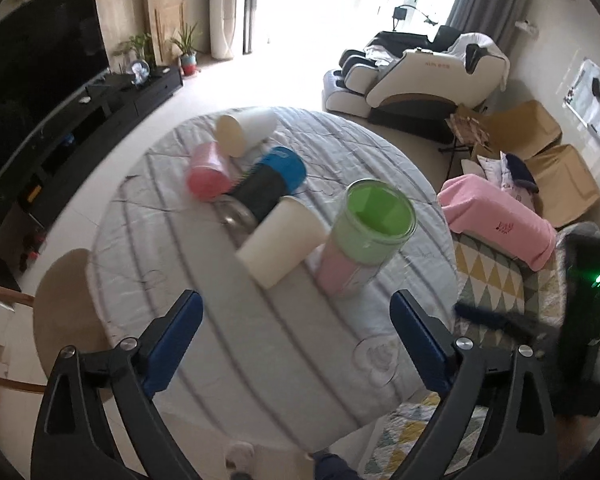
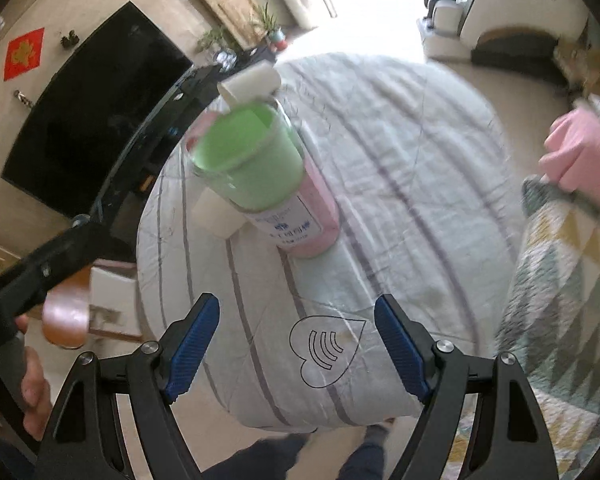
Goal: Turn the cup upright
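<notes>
Several cups sit on the round counter with its striped grey quilted cover, and I judge the job partly done at best. Going left to right in the left wrist view: a pink plastic cup lies on its side, a cream paper cup behind it lies on its side too, then a dark cylinder with a blue end lies down with something metallic just in front that I cannot make out. Next, a second cream paper cup lies tipped over, its flank touching or just beside the tall clear cup with green and pink liner, which stands upright, mouth up.

That green and pink cup looks finished. The lying cups are what I reckon remains, the near cream one being the easiest reach.

My left claw hangs above the counter's near part, blue pads wide apart, holding nothing. My right claw is likewise spread and empty, short of the upright cup, which fills the right wrist view ahead of it.

Both views are smeared, so fine contact is hard to judge.
</notes>
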`<state>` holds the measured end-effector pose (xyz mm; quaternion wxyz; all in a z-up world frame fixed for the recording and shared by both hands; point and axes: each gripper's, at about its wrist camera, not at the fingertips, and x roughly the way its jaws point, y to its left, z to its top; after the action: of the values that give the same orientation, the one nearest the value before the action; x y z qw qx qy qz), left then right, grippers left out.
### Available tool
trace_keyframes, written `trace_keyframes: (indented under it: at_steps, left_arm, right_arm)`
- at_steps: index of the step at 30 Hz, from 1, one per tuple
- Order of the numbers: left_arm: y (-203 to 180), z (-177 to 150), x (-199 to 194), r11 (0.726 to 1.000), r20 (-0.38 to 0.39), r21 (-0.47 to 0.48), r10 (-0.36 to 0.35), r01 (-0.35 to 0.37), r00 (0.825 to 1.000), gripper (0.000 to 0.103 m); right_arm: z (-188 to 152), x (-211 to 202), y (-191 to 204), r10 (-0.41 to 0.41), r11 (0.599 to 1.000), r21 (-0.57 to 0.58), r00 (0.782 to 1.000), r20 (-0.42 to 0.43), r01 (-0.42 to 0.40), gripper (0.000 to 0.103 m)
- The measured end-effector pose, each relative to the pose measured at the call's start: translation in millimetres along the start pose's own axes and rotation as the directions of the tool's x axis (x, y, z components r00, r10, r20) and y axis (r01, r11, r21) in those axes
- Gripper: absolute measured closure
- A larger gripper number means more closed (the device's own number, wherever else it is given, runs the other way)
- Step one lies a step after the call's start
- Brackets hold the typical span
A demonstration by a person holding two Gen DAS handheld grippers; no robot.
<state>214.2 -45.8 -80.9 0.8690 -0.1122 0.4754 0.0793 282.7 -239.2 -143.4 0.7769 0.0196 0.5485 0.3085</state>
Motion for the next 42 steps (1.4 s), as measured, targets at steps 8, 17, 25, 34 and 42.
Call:
trace_keyframes:
  at_steps: [8,17,25,34,42]
  left_arm:
    - [48,-38,-58,0.996,0.076,0.093,-0.019,0.012,0.997,0.0]
    - [88,-86,-124,0.981,0.121,0.192,-0.023,-0.001,0.992,0.0]
    - [96,-110,-149,0.975,0.151,0.221,-0.024,-0.01,0.988,0.0]
    - [96,-129,-157,0.967,0.166,0.257,-0.038,-0.006,0.985,0.0]
    - [92,-129,-163,0.961,0.196,0.274,-0.037,-0.018,0.98,0.0]
  right_arm:
    - [-33,-50,70,-0.207,0.977,0.001,0.95,0.236,0.212,0.022]
    - [-96,-84,154,-0.297,0.955,0.097,0.875,0.383,0.282,0.022]
    - [-123,-103,200,-0.355,0.93,0.074,0.832,0.426,0.359,0.022]
    - [-149,-115,217,-0.392,0.913,0.098,0.787,0.476,0.395,0.022]
    - [-155,-119,218,-0.409,0.906,0.117,0.772,0.486,0.407,0.022]
